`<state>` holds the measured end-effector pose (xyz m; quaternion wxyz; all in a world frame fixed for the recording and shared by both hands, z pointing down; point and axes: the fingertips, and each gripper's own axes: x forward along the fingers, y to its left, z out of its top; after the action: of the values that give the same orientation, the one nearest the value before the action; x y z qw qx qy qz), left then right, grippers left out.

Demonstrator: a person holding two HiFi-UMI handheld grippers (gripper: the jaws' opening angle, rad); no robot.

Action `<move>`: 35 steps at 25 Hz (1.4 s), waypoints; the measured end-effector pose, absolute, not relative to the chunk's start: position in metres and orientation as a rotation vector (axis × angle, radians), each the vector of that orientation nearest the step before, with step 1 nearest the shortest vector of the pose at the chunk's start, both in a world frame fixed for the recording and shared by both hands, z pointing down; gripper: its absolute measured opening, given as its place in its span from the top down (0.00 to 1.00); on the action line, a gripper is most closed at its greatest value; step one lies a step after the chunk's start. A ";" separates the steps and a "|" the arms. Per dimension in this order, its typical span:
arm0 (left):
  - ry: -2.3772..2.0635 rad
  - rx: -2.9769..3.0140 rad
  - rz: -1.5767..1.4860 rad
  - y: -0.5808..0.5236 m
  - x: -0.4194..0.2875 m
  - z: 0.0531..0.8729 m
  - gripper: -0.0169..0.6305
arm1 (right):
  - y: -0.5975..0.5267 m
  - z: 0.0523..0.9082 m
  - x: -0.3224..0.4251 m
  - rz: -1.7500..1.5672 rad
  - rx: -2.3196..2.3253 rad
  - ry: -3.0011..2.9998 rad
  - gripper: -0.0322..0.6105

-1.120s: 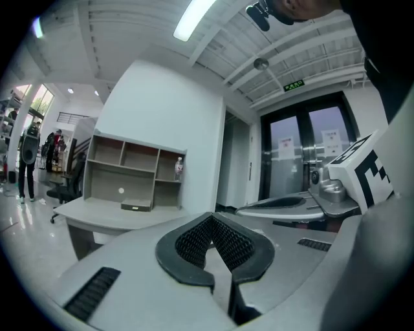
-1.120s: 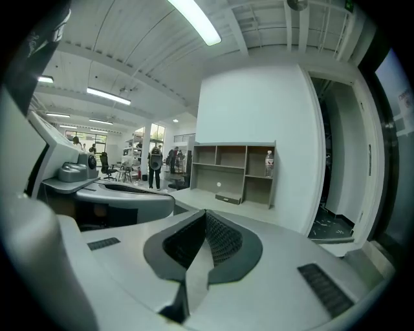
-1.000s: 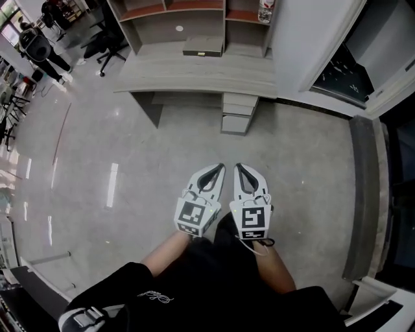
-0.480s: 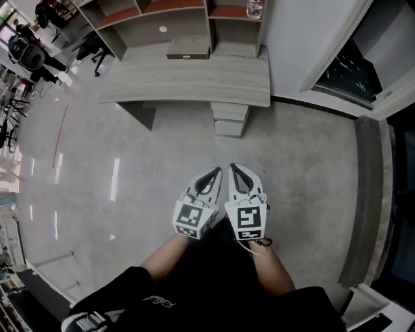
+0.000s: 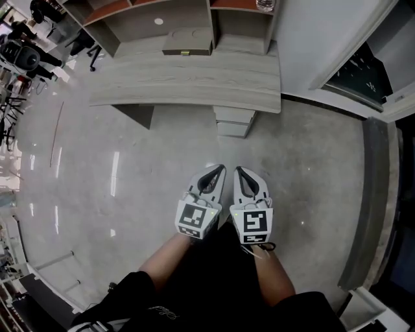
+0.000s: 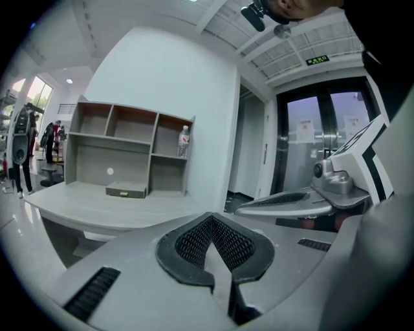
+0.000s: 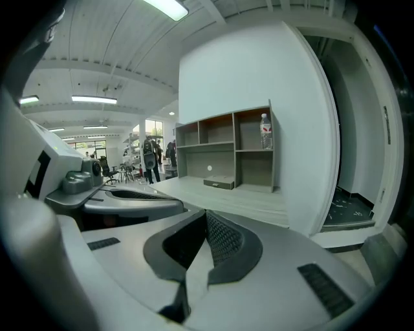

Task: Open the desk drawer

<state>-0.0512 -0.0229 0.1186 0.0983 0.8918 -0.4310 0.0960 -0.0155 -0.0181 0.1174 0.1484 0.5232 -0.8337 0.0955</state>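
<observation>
A grey wood desk [image 5: 188,81] stands ahead against a white wall, with a stack of closed drawers [image 5: 233,122] under its right end. Both grippers hang side by side over the floor, well short of the desk. My left gripper [image 5: 213,168] is shut and holds nothing. My right gripper [image 5: 238,170] is shut too and equally empty. In the left gripper view the desk [image 6: 123,210] lies beyond the shut jaws, and the right gripper view shows the desk [image 7: 226,197] from the other side.
A shelf unit [image 5: 162,19] stands on the desk with a flat box [image 5: 187,44] before it and a water bottle [image 5: 264,5] on a shelf. People and office chairs [image 5: 26,45] are at the far left. A glass door [image 5: 366,78] is at the right.
The desk has come nearer and larger in the head view. Both grippers stay shut, side by side.
</observation>
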 end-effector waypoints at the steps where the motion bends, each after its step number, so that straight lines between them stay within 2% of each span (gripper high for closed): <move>1: -1.269 2.655 0.297 -0.031 -0.051 0.123 0.97 | -0.026 0.124 -0.016 0.283 1.507 -2.390 0.94; 12: -1.322 2.623 0.294 -0.090 -0.055 0.187 0.97 | -0.070 0.184 -0.003 0.294 1.514 -2.357 0.94; 35: -1.261 2.757 0.337 -0.171 -0.053 0.363 0.97 | -0.163 0.364 -0.002 0.302 1.619 -2.447 0.94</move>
<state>-0.0533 -0.1711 0.3631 0.0455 0.9028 -0.4131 0.1104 -0.0018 -0.1634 0.3644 0.0959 0.5463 -0.8258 0.1021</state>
